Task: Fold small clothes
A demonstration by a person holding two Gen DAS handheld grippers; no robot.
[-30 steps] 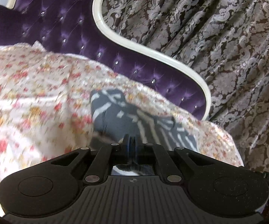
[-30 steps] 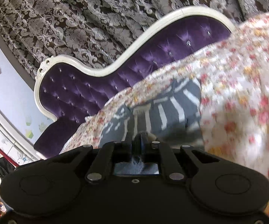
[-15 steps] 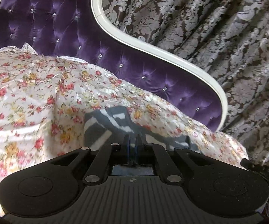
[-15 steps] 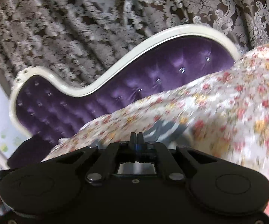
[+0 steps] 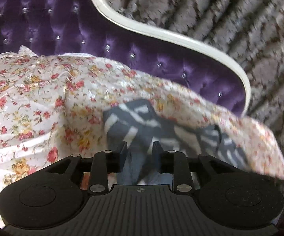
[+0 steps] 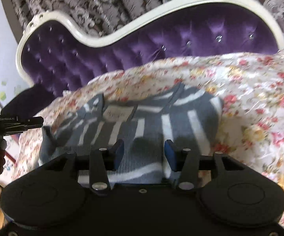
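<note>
**Both jaws open over the striped garment, fold only partly made**

My left gripper (image 5: 139,147) had its jaws apart, with grey cloth lying in the gap between them and nothing pinched. My right gripper (image 6: 143,153) stood the same way: jaws wide, blue pads (image 6: 169,153) showing, and the cloth passing under and between them without being held.

Just ahead of both sets of jaws lay the striped garment (image 6: 148,122), dark grey with white bands, a small pale label showing near its far edge. From the right wrist view it spread across in front of the jaws in a broad flat panel, with a bunched corner off to the left. From the left wrist view the striped garment (image 5: 134,125) looked doubled over itself just beyond the jaws, a second rumpled part trailing to the right.

It rested on the floral bedspread (image 5: 33,102), which filled the ground on either side. Beyond that rose the purple tufted headboard (image 6: 161,45) with its white rim, and the patterned curtain (image 5: 240,19) behind.

I judged the task to be midway: one fold appeared laid and let go, but the edges were uneven, so smoothing and at least one further fold seemed left. Blur kept me from counting layers.
</note>
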